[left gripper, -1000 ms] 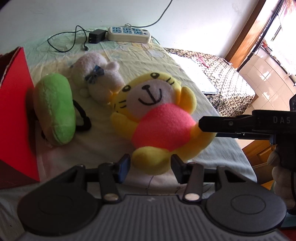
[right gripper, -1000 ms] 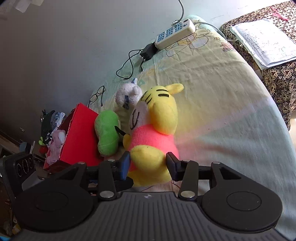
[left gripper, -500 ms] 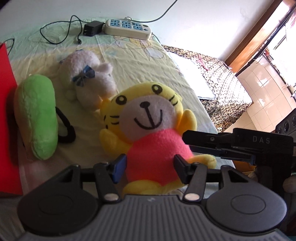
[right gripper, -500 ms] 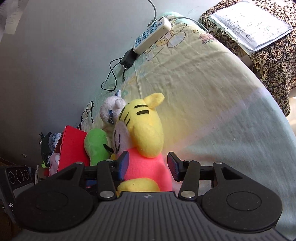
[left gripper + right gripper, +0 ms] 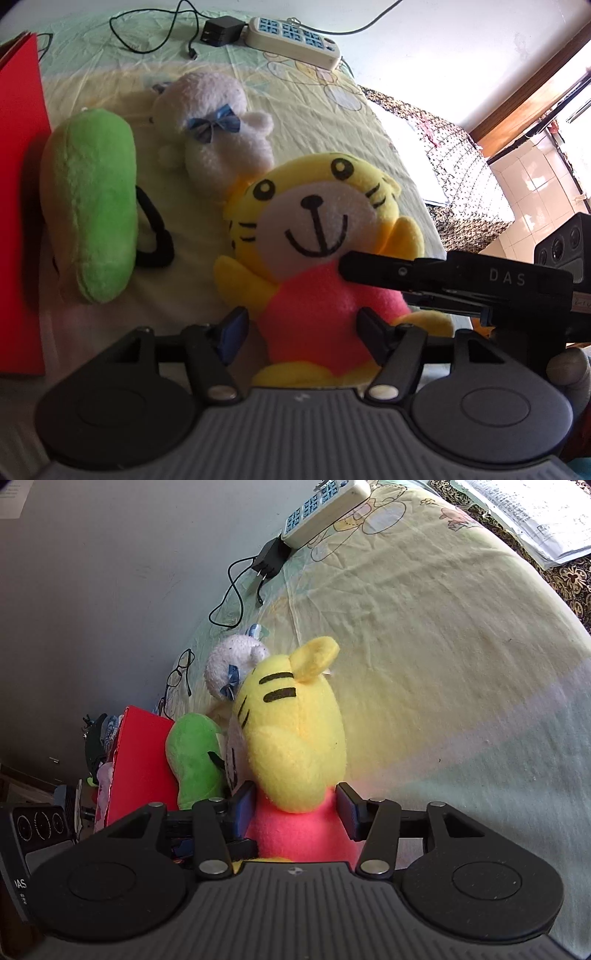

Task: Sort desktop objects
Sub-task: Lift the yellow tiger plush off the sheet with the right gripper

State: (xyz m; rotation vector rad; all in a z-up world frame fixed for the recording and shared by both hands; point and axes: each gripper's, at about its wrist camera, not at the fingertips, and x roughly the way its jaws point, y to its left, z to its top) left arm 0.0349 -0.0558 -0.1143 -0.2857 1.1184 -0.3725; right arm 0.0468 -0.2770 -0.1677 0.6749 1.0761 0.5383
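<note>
The left gripper (image 5: pixel 303 328) straddles the pink belly of the yellow tiger plush (image 5: pixel 314 236); its jaws have just been opening, and a gap shows beside the blue pad on the left while the right finger (image 5: pixel 373 332) sits at the plush's flank, so no clamping grip is evident. The right gripper (image 5: pixel 295 808) approaches the same toy from its side, jaws also just widening, with the pink body between them; whether the pads press on the fabric cannot be told. In the left wrist view a black finger of the right gripper reaches across the toy's chest from the right. The tiger plush lies on a pale printed sheet (image 5: pixel 443 646), near the middle of the bed. Just beyond its head lies a white plush with a blue bow (image 5: pixel 218 125), touching it. To the left lies a green plush (image 5: pixel 92 221), which stands close against a red box (image 5: pixel 18 221) at the left edge — little room on that side. A black hair tie (image 5: pixel 155 236) lies between the green plush and the tiger. At the far edge sit a power strip (image 5: pixel 291 37) and a black charger with cable (image 5: pixel 218 31). To the right the sheet is open up to the bed's edge.
</note>
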